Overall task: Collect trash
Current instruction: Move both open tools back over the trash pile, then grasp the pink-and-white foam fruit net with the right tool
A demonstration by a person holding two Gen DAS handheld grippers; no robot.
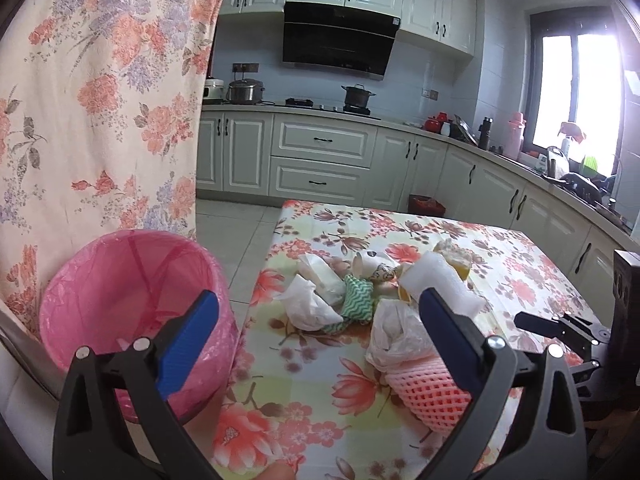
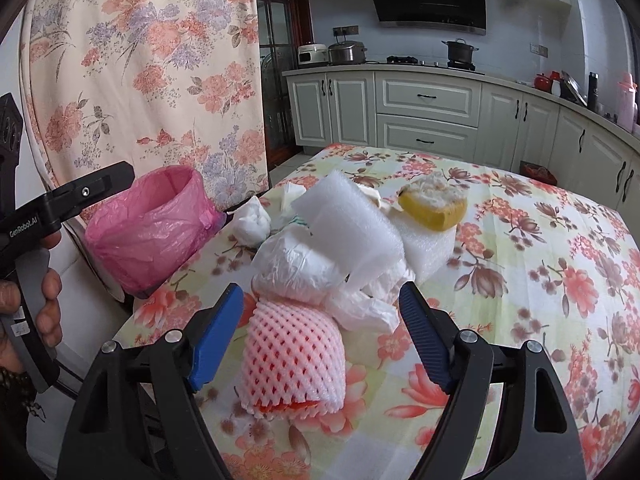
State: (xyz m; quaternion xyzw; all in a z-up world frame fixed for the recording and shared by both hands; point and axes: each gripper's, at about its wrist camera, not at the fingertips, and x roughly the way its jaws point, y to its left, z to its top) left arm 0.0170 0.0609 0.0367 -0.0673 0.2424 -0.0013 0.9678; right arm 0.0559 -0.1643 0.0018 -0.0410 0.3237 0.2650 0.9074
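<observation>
Currently, you are at the approach step of collecting trash: nothing is held yet. Your right gripper (image 2: 320, 336) stands with its blue-padded jaws spread wide on either side of the pink foam mesh fruit sleeve (image 2: 294, 354), and the pads do not touch it. Your left gripper (image 1: 316, 336) is likewise spread wide and empty, aimed between the bin and the heap.

The sleeve lies nearest the near edge of the table covered with a floral oilcloth (image 2: 560, 280), at the front of the trash heap. Against its far end rests a crumpled white plastic bag (image 2: 296, 264), with a white foam sheet roll (image 2: 348, 224) on top. Farther back sit a yellow sponge block with white crumbs (image 2: 434, 206), a wadded white paper tissue (image 2: 252, 220) and, in the left wrist view, a green-and-white zigzag cloth scrap (image 1: 356, 294).

The round bin lined with a pink plastic bag (image 2: 156, 224) stands just off the table's left edge, apparently on a seat.

Next move, as judged: lower the right gripper over the sleeve, close on its middle, lift clear of the bag, then carry left to the bin. Foam mesh compresses easily; expect a soft grip.

Legible writing: "GenRobot.AI" on the left gripper's body in the right wrist view.
</observation>
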